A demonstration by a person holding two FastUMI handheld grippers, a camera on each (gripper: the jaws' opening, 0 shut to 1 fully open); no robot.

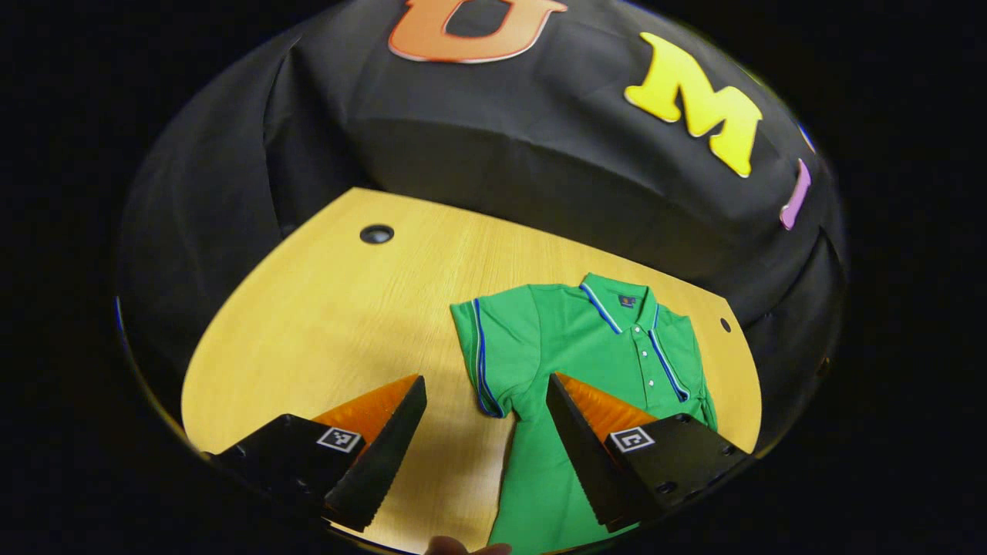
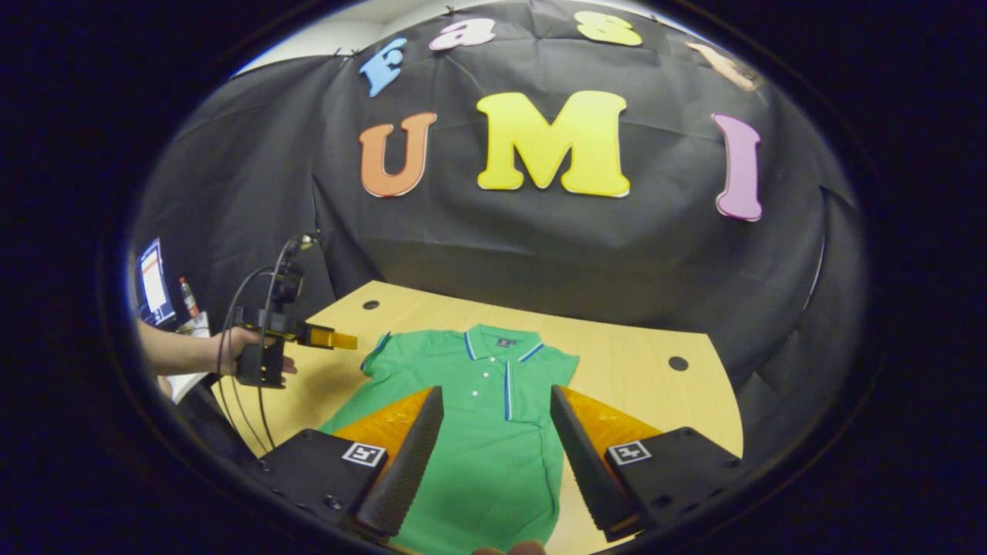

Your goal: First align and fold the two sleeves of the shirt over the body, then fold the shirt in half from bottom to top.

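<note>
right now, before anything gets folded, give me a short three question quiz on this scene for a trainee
1. True or false: the sleeves of the green polo shirt are already folded over its body.
2. Multiple choice: the shirt lies A) flat on the wooden table, front up, collar toward the booth wall; B) crumpled in a heap; C) hanging from the wall.
3. Short answer: how do the jaws of the left gripper and the right gripper stand, and does either hold cloth?

Key
1. False: both sleeves lie spread out to the sides.
2. A.
3. Both stand open above the shirt, neither holding cloth.
</note>
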